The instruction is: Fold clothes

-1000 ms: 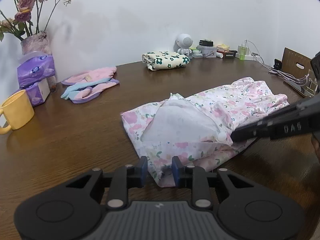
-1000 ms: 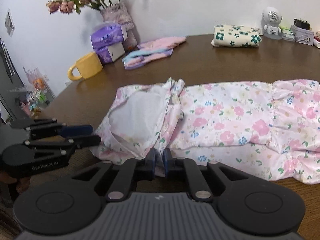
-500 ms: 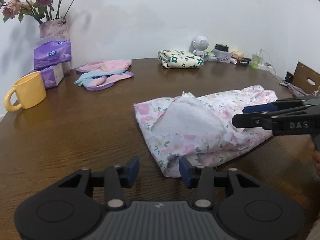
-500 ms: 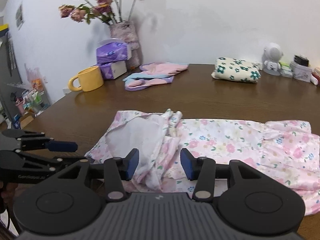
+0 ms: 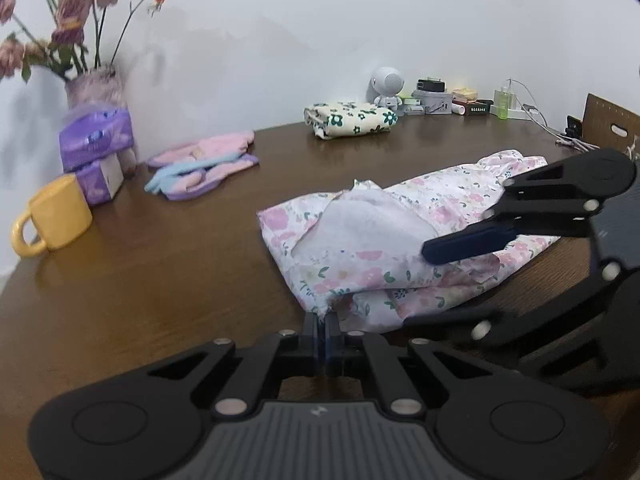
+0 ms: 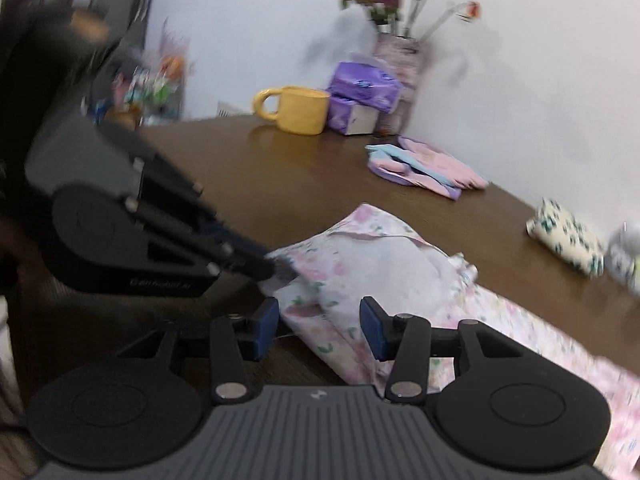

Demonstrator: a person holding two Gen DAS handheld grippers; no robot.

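Floral dress (image 5: pixel 404 248) lies mid-bench, near its front edge. Left hand-held gripper (image 5: pixel 322 322) has just closed, pinching its near corner; right hand-held gripper (image 6: pixel 319 322) has just let go, jaws half apart astride cloth, ready to regrip.

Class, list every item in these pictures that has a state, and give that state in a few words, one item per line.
Floral garment: partly folded, lying flat.
Left hand-held gripper: just closed, pinching the garment's near corner.
Right hand-held gripper: open over the garment.
Patterned cloth: folded.
Yellow mug: upright.
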